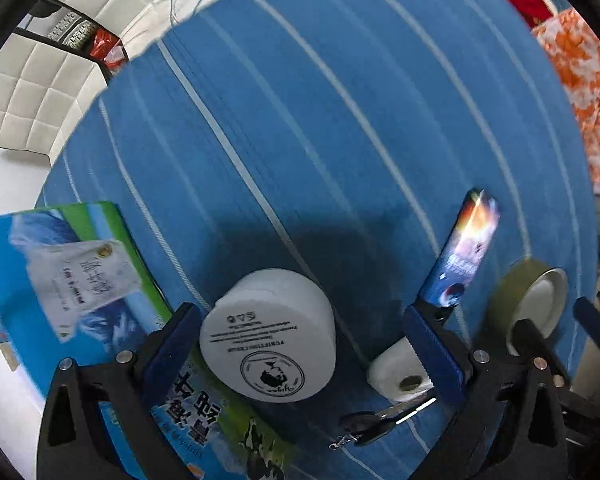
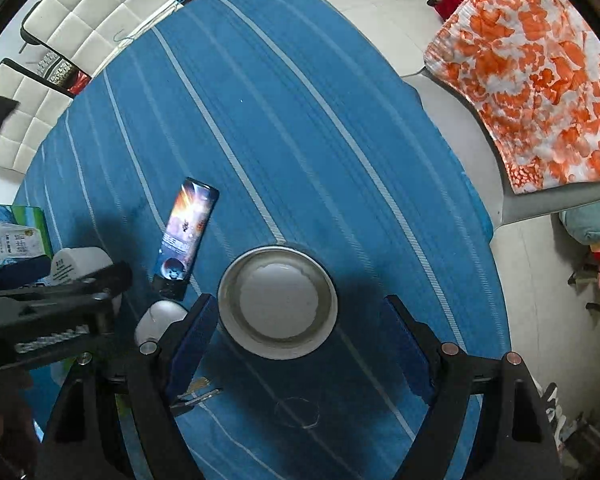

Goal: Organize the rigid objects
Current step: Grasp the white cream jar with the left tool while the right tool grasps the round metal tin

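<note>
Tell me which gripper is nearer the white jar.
Left. The left gripper is open with the white jar between its fingers, close to one of them. The right gripper is off to the jar's right, open around the metal bowl.

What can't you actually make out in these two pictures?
- Milk carton, left wrist view: its near end is hidden behind the left gripper.
- White jar: small label print unreadable.
- Keys: dark, partly shadowed.
- White mouse-like object, right wrist view: half covered by the right gripper.
</note>
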`<state>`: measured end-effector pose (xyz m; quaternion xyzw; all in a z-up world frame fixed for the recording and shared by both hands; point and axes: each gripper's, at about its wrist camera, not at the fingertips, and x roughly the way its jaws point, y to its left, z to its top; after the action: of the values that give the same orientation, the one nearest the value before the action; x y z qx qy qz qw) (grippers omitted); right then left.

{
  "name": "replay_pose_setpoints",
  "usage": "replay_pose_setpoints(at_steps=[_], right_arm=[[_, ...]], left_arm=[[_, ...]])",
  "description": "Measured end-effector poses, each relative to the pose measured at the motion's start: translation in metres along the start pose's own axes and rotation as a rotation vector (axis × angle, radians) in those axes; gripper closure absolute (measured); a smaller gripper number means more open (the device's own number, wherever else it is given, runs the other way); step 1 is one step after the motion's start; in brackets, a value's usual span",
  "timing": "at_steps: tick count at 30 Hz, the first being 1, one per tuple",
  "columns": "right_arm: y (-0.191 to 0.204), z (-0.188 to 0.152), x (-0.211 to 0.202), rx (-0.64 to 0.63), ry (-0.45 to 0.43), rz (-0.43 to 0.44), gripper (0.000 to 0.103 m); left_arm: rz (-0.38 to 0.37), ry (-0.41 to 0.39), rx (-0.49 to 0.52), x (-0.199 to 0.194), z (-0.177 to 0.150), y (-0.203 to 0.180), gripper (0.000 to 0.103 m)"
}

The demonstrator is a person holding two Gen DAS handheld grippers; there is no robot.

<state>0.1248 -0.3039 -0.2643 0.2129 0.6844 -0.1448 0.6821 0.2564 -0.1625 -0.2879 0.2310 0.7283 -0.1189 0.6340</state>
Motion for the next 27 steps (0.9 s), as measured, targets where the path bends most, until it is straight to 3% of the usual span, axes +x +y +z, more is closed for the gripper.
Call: replay_pose_setpoints(at_steps=[5,7,9,12,14,17,21,27], right_arm=[[-0.005,0.002,0.005,0.008,0.007,0.006,0.018],[-0.006,0.003,0.007,0.011,0.01,0.007,0.018],[-0.006,0.004,0.009,0.009,0.013,0.004,0.023],[-0.005,0.005,0.011,0.004,0.018,0.023,0.032],[-0.003,0.005,0.01,-0.012,0.011,0.037,0.045],[-0.003,0.002,0.005,-0.045,0.013,-0.023,0.045],[-0.024,0.003,0.006,-0.031,0.04,-0.001,0.045],[-0.023,0.007,0.011,-0.016,0.052,0.011,0.042]], left_arm=[[0.014,0.028,0.013,0.012,-0.004,-0.007,0.001],[-0.001,0.025,-0.007,0.014,-0.006,-0.005,0.007],[-0.014,0.027,-0.023,0.017,-0.007,-0.006,0.023],[-0.056,0.005,-0.035,0.013,-0.013,-0.005,0.037],[-0.105,-0.01,-0.057,0.01,-0.019,-0.009,0.037],[-0.154,-0.05,-0.089,0.006,-0.027,-0.017,0.037],[-0.198,-0.052,-0.09,0.007,-0.036,-0.027,0.037],[-0.159,-0.031,-0.055,0.018,-0.044,-0.049,0.036]])
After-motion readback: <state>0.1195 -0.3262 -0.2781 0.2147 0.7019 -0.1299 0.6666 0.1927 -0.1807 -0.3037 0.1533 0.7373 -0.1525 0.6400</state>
